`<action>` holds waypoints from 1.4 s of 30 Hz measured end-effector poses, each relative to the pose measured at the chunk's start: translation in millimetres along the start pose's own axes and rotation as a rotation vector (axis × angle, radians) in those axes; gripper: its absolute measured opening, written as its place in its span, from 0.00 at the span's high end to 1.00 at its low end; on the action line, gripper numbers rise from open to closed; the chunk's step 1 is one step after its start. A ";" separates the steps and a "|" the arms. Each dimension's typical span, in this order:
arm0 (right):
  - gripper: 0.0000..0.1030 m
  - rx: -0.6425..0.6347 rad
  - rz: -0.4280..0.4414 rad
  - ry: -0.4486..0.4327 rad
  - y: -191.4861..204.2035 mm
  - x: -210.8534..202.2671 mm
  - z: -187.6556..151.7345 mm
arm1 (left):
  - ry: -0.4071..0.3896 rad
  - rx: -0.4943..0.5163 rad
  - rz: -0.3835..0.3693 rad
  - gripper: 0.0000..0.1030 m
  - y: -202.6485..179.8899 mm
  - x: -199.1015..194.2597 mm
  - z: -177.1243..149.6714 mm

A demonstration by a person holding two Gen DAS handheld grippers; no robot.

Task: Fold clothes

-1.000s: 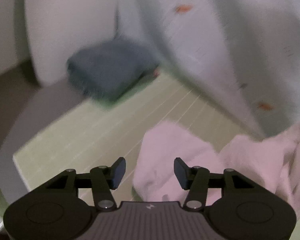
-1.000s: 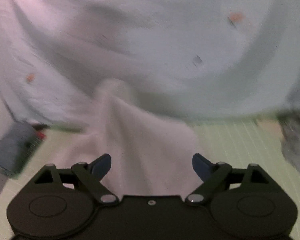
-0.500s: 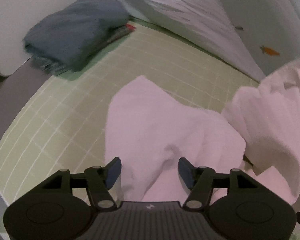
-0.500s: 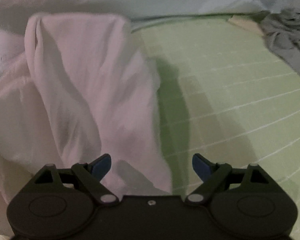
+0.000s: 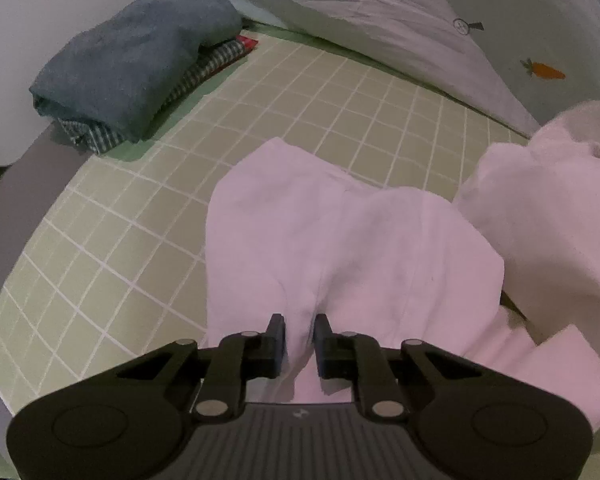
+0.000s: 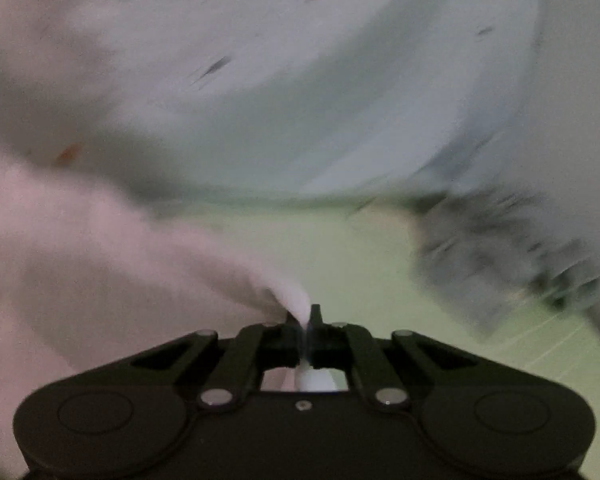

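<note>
A pale pink garment (image 5: 340, 240) lies crumpled on the green gridded mat (image 5: 140, 208). My left gripper (image 5: 299, 330) is shut on a fold of it at the near edge, low over the mat. The right wrist view is blurred by motion. In it my right gripper (image 6: 303, 316) is shut on a pinched corner of the same pink garment (image 6: 100, 248), which trails off to the left above the mat (image 6: 340, 248).
A folded blue-grey towel (image 5: 132, 60) sits on a checked cloth at the mat's far left. A white duvet with carrot prints (image 5: 380, 12) rises behind. A crumpled grey garment (image 6: 500, 252) lies at the right of the right wrist view.
Both grippers were open and have closed on the pink garment. The right gripper now moves fast with its corner, so its view is blurred.
</note>
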State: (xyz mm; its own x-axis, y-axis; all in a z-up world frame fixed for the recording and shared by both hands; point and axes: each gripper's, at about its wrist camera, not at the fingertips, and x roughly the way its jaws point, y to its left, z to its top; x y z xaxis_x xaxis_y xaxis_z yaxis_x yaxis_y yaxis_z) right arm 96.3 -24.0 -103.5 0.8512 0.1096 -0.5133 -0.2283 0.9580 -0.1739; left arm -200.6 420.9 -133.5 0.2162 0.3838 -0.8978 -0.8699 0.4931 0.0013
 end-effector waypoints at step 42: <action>0.94 0.057 0.692 0.262 126.9 102.0 86.6 | 0.069 -0.046 0.011 0.69 -8.5 4.7 -11.6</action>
State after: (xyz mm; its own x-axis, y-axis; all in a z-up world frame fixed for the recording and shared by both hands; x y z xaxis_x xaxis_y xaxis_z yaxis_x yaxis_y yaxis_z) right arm 195.1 131.6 -105.1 0.3793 0.6329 -0.6749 -0.6404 0.7060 0.3022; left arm -197.3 409.5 -142.8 0.1769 0.3336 -0.9260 -0.8917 0.4526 -0.0073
